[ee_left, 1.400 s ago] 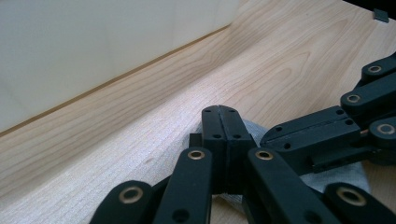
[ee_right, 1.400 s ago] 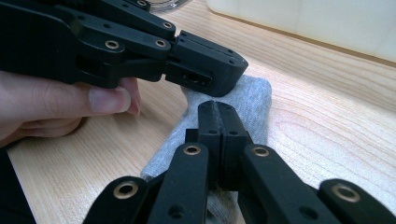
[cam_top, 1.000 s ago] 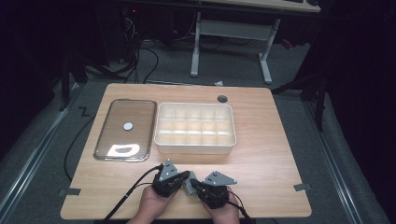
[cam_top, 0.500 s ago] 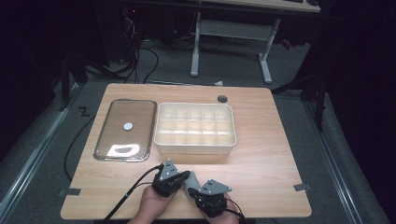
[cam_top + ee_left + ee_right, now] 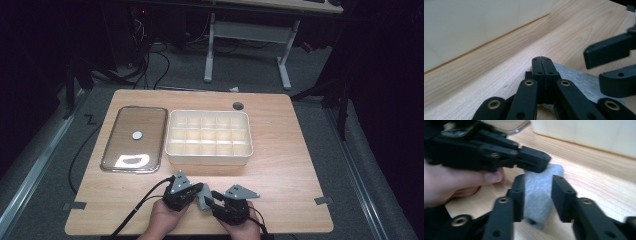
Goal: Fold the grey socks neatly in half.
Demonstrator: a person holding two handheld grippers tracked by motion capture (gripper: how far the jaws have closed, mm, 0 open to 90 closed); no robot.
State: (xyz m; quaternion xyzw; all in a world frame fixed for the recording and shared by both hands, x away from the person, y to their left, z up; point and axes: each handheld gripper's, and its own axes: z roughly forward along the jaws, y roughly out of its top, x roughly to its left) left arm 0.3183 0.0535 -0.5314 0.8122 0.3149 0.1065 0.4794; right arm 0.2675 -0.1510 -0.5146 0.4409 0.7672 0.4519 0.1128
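Left gripper (image 5: 196,192): jaws pressed together on the grey felt cloth (image 5: 539,195), near table (image 5: 295,165) edge.
Right gripper (image 5: 216,198): jaws parted around the cloth.

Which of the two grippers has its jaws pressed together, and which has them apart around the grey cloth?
The left gripper has its jaws together, pinching the grey cloth; the right gripper straddles it, jaws apart.

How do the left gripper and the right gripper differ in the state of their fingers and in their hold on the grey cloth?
The left gripper has its fingers pressed flat together, pinching an edge of the grey cloth. The right gripper has its fingers apart, with the rolled part of the cloth between them. The left gripper reaches from the cloth's side, the right gripper along its length. Both are black and low over the wooden table.
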